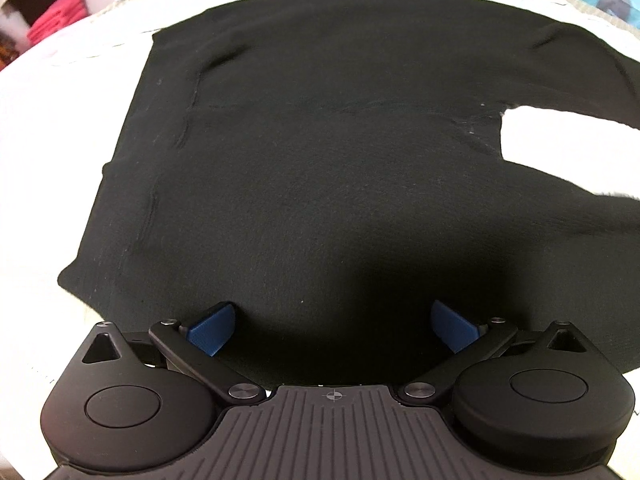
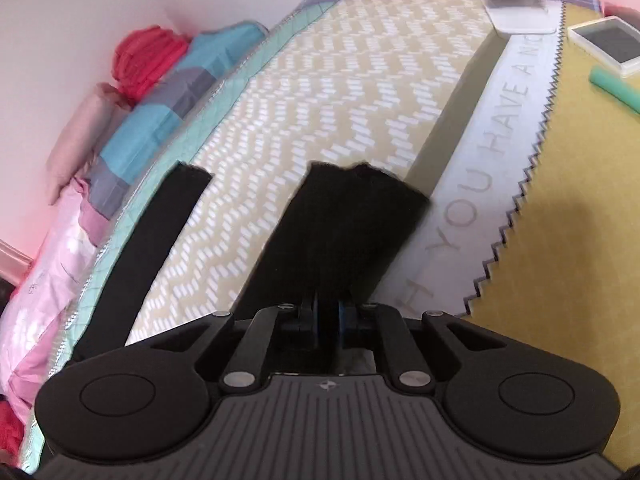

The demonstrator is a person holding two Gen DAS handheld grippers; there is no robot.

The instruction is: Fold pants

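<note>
Lying spread flat on a pale bed cover (image 1: 60,128), the black pants (image 1: 320,152) fill my left wrist view: the broad waist end sits toward the left of that picture, and the two legs part at a notch on the right where the cover shows through. My left gripper (image 1: 332,326) hangs over the near edge of the cloth with its blue pads (image 1: 212,330) spread wide and nothing between them.

From my right wrist view I see both legs running away from the camera. The nearer pant leg (image 2: 344,232) runs straight into my right gripper (image 2: 329,314), whose jaws stand pinched to a narrow slit on the fabric. The other leg (image 2: 156,240) lies apart to the left on a yellow and white zigzag mat (image 2: 320,100), with a grey lettered strip (image 2: 492,160) on the right.

I judge this the start of the first fold: one leg is seized and the pants are not yet doubled. The next move, I think, calls for carrying that leg across onto the other so the edges line up, while my left gripper pins or grips the waist end so the cloth does not drag.
</note>
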